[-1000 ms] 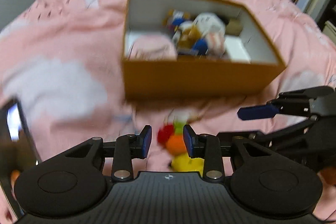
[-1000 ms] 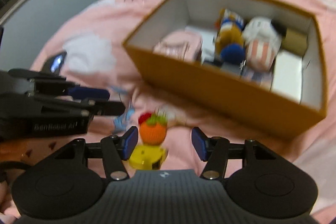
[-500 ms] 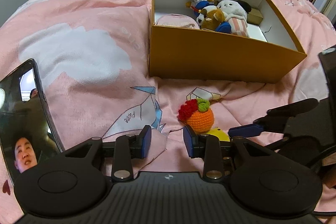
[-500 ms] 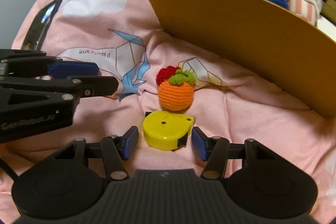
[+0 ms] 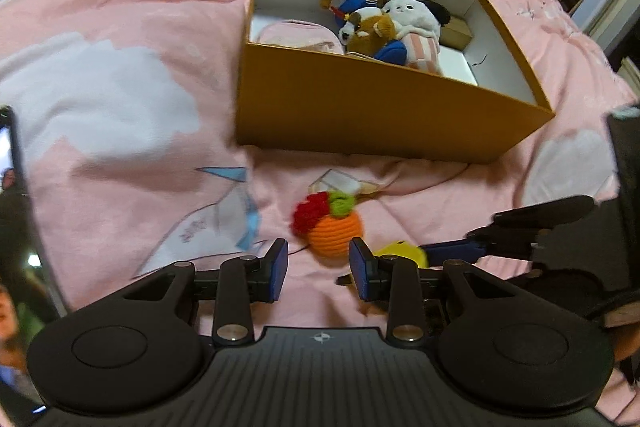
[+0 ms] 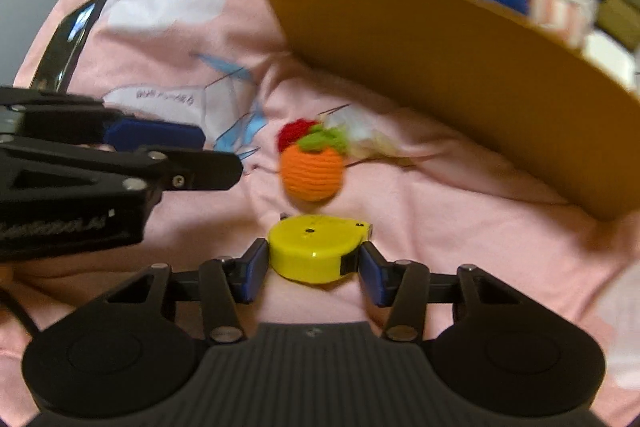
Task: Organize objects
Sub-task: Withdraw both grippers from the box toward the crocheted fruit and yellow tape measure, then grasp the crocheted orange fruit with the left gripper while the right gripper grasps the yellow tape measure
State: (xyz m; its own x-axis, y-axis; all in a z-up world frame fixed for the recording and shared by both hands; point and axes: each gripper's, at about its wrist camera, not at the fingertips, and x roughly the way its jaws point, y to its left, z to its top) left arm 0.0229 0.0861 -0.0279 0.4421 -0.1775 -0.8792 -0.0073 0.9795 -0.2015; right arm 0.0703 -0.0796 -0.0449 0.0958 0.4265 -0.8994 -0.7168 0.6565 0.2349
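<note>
An orange crochet ball [image 5: 335, 234] with a red and green top lies on the pink bedspread, just ahead of my left gripper [image 5: 319, 269]. Its jaws are opening a little and nothing is between the pads. Right beside the ball lies a yellow tape measure [image 6: 316, 251]. My right gripper [image 6: 313, 267] is closing on it, and both blue pads meet its sides. In the left wrist view the tape measure [image 5: 402, 251] peeks out between the right gripper's fingers [image 5: 452, 250]. Behind them stands the open orange-brown box [image 5: 360, 115].
The box holds several plush toys [image 5: 408, 23], a pink item and small boxes. A dark phone [image 5: 16, 211] lies on the bedspread at the far left. The left gripper's fingers [image 6: 160, 147] reach in from the left in the right wrist view, close to the ball.
The right gripper has sunk onto the tape measure and its jaws have narrowed around it. The left gripper has stayed near the crochet ball, which now sits closer to its tips.
</note>
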